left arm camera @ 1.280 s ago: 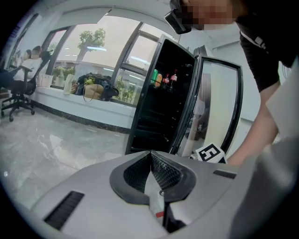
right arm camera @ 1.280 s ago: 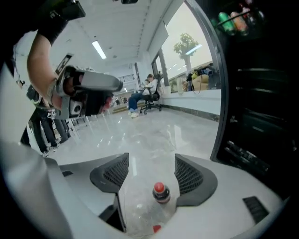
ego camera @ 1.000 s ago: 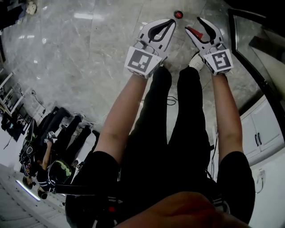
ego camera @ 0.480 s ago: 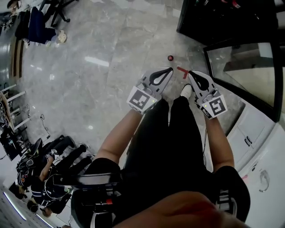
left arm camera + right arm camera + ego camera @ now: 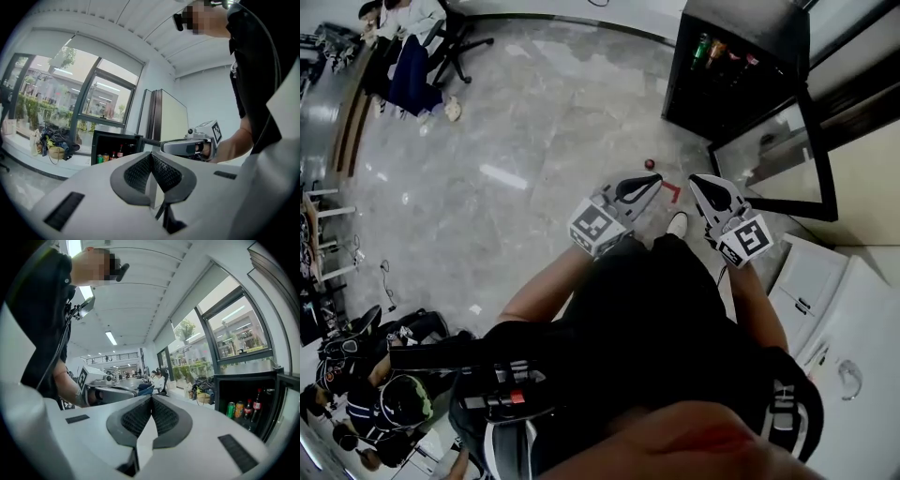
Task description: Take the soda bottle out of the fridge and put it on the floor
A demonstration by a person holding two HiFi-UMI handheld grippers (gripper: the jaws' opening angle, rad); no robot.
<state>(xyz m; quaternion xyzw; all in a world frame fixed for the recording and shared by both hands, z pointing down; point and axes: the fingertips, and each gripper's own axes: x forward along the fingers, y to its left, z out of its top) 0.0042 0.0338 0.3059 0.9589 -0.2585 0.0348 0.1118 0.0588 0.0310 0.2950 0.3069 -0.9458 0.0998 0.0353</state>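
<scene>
A small black fridge [image 5: 769, 37] stands open at the top right of the head view, its glass door [image 5: 773, 155] swung out toward me. Several cans and bottles [image 5: 717, 52] line its shelf. In the right gripper view a dark soda bottle [image 5: 257, 405] with a red label stands beside cans, and it shows again in the left gripper view, soda bottle [image 5: 121, 151]. My left gripper [image 5: 651, 179] and right gripper [image 5: 694, 179] are held side by side above my legs. Both are shut and empty, well short of the fridge.
A small red cap [image 5: 650, 164] and a strip of red tape [image 5: 671, 191] lie on the marble floor ahead of the grippers. White cabinets [image 5: 825, 300] stand at my right. A person sits on a chair [image 5: 403, 47] far left, with bags [image 5: 54, 143] by the window.
Both grippers have risen from near the floor to in front of my legs. The right jaws, apart one second ago, are now together. The fridge has come into view.
</scene>
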